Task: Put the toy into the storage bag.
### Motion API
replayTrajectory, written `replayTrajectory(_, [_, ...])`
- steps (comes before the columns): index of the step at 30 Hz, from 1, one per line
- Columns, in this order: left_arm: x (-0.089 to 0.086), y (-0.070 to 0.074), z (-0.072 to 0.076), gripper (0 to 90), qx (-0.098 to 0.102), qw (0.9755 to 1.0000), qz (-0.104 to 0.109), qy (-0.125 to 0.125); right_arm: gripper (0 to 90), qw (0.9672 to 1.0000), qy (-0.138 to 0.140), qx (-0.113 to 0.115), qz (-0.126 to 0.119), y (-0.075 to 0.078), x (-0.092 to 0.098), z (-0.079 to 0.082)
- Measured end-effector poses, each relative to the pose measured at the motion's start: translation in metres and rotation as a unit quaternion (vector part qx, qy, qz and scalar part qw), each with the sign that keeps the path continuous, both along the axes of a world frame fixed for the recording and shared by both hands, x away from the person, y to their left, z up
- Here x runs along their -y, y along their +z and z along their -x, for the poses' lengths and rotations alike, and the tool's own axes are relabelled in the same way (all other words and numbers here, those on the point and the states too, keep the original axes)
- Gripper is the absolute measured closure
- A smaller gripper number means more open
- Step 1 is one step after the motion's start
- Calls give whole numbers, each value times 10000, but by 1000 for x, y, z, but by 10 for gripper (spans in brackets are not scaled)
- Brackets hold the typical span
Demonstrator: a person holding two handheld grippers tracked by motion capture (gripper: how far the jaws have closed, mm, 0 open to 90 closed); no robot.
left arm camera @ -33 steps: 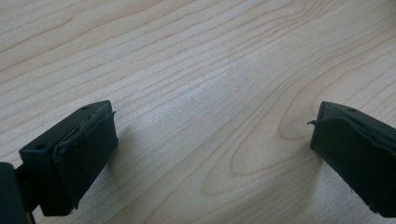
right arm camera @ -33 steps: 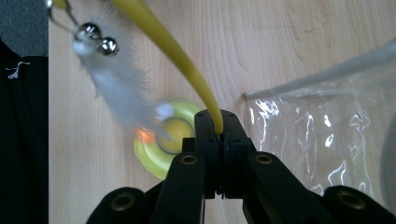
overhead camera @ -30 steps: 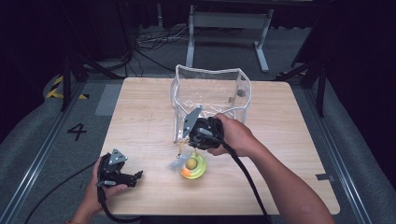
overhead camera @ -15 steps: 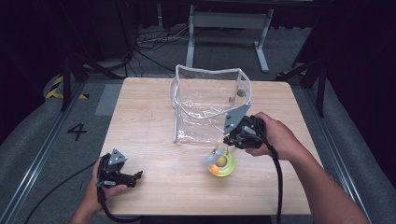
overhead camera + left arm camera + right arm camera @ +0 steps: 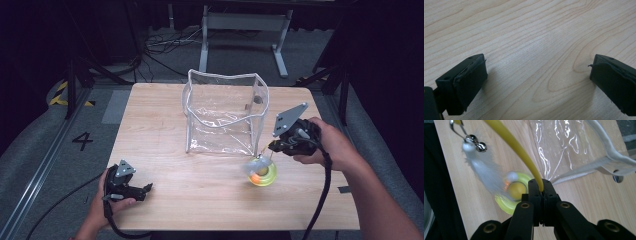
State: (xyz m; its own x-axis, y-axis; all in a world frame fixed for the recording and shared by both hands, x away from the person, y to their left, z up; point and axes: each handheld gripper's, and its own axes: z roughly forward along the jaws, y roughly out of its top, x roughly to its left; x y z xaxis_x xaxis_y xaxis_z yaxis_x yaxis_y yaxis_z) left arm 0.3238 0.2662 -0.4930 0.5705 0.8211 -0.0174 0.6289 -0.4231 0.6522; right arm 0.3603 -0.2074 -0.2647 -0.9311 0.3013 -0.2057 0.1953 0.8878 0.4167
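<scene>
Right gripper (image 5: 541, 185) is clamped tight on the thin yellow wand (image 5: 510, 140) of a cat toy; the wand arcs up out of the jaws in the right gripper view and ends in a white feather tuft (image 5: 482, 170) with two small bells (image 5: 476, 143). The toy's yellow-green disc base (image 5: 262, 171), with an orange ball at its centre, sits just off the front right corner of the clear plastic bag (image 5: 225, 112), which stands open-topped on the wooden table (image 5: 160, 125); whether the base rests on the wood or hangs just above it I cannot tell. Left gripper (image 5: 536, 82) stands with jaws wide apart and nothing between them, low over bare wood well to the front left of the bag. Risks, as judged: the hold is on a slim, springy stem, so the heavier base can swing or pivot and may strike the bag wall or catch its white rim (image 5: 220, 77) if lifted over. The bag is light and unsupported; a knock would likely fold or tip it, since the left gripper is not steadying it. The feather and bells may snag on the rim. The stem could also slide through the pads under the base's weight.
</scene>
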Motion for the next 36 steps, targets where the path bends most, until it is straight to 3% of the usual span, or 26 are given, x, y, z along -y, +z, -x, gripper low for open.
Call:
replayTrajectory(7, [0, 0, 0, 14, 5, 10000, 0, -2, 883, 9995, -286, 96, -37, 22, 28, 0])
replayTrajectory(13, [0, 0, 0, 14, 2, 10000, -3, 1, 883, 9984, -481, 305, -51, 51, 41, -5])
replayTrajectory(18, [0, 0, 0, 14, 6, 10000, -2, 0, 882, 9972, -613, 420, -45, 69, 44, -11])
replayTrajectory(19, [0, 0, 0, 14, 2, 10000, -1, 3, 883, 9964, -691, 480, -92, 80, 45, -16])
replayTrajectory(25, [0, 0, 0, 14, 0, 10000, 0, 2, 883, 9937, -874, 676, -165, 108, 44, -30])
replayTrajectory(36, [0, 0, 0, 14, -8, 10000, 3, 0, 882, 9913, -957, 863, -250, 139, 29, -59])
